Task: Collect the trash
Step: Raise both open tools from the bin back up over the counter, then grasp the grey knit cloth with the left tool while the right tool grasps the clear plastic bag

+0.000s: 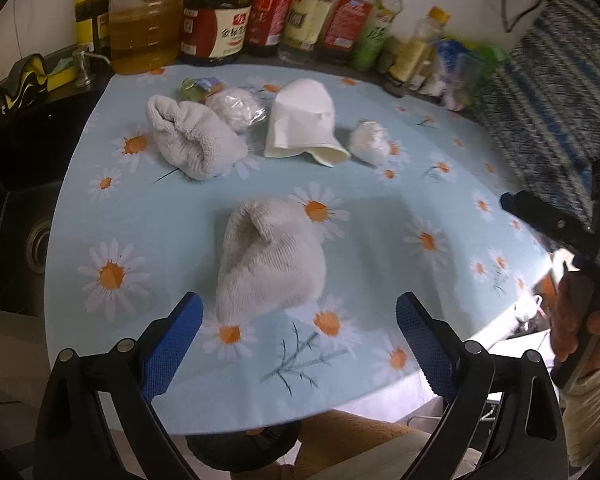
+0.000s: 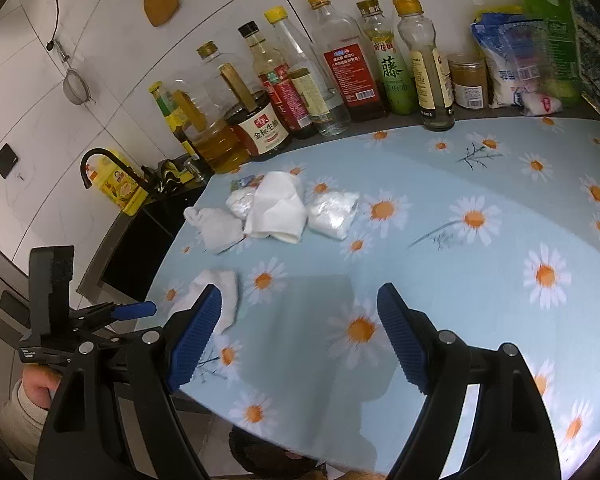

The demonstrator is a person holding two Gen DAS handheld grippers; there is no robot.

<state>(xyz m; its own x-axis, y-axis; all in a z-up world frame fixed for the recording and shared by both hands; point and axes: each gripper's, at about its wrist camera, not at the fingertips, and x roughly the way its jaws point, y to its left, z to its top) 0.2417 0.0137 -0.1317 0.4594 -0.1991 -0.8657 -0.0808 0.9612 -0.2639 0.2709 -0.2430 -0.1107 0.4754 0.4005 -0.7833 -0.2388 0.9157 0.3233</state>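
Left wrist view first: I've got my left gripper [image 1: 299, 340] hanging over the near edge of the surface [image 1: 380, 208], jaws standing wide apart with nothing between the pads, and a balled-up whitish sock [image 1: 270, 256] lying just ahead of the fingertips. Further back sits the trash I'm after: a crumpled white paper piece [image 1: 302, 124], a small wad in clear plastic [image 1: 369, 141] to its right, another plastic-wrapped wad [image 1: 236, 108] to its left, and a second rolled sock [image 1: 192, 140] beside that. Over on the right wrist view, my right gripper [image 2: 299, 336] is also spread open and empty, above bare daisy-print cloth, well short of the pile. A row of bottles [image 2: 340, 64] lines the back of the surface, close behind the trash. Now, the risks as I see them: the socks and the paper are all pale and lumpy, so I could easily clamp a sock instead of rubbish. The plastic-wrapped wads look slippery, and I'd guess they could squirt out of a shallow pinch. Reaching deep, a finger could clip a bottle and topple it. There's some small colourful wrapper behind the left wad, though it's too blurred for me to say what it is.
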